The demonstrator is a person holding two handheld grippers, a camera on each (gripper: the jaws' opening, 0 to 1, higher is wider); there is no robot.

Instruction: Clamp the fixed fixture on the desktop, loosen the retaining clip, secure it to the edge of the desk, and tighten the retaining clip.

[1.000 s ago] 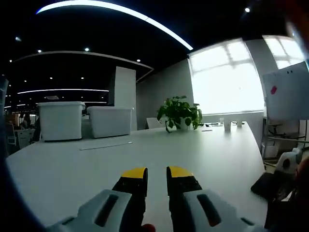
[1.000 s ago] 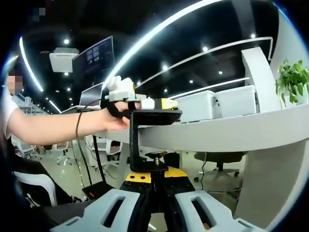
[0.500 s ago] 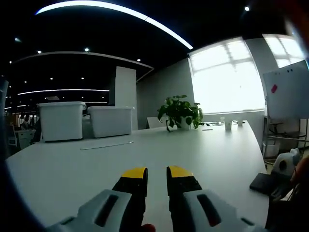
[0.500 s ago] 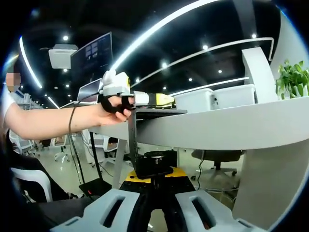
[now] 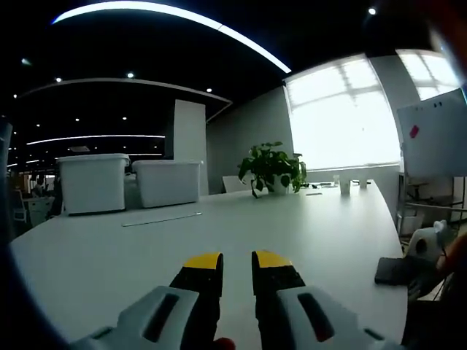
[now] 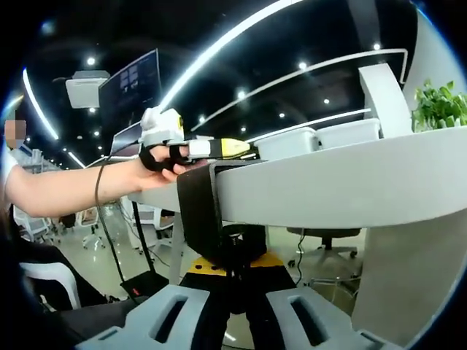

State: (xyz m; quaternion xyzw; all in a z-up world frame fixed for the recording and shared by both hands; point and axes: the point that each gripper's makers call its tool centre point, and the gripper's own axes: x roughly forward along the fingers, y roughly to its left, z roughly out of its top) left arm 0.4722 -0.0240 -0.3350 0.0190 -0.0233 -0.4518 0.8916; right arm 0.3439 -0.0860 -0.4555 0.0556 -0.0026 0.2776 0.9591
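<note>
In the left gripper view, our left gripper [image 5: 237, 264] rested low over the white desk [image 5: 306, 233], its yellow-tipped jaws close together with a narrow gap between them and nothing in it, so it was clenched on nothing. To the right, at the desk's edge, the dark top plate of the clamp [image 5: 394, 270] lay on the surface, with a hand and the other gripper just beside it. Farther off on the desk lay a thin strip [image 5: 160, 219]. Beyond it stood two white bins [image 5: 128, 182], side by side, and a potted plant [image 5: 273, 169] near a bright window [image 5: 343, 117]. A whiteboard [image 5: 434, 135] stood at the far right.

In the right gripper view, our right gripper [image 6: 232, 273] pointed up from below the desk [image 6: 328, 189]. Its jaws were closed around the screw knob [image 6: 237, 244] on the clamp's [image 6: 201, 211] lower end. The black clamp wrapped round the desk edge, its back running down the edge and its top arm lying over the surface. Above it, our left hand [image 6: 157, 171] held the left gripper [image 6: 208, 149] level over the desktop, its yellow tip pointing right; from here we could not tell how its jaws stood. Behind were the white bins [image 6: 321, 138], the plant [image 6: 438, 106] at the far right, and a monitor [image 6: 135, 80] hanging in the dim office.
</note>
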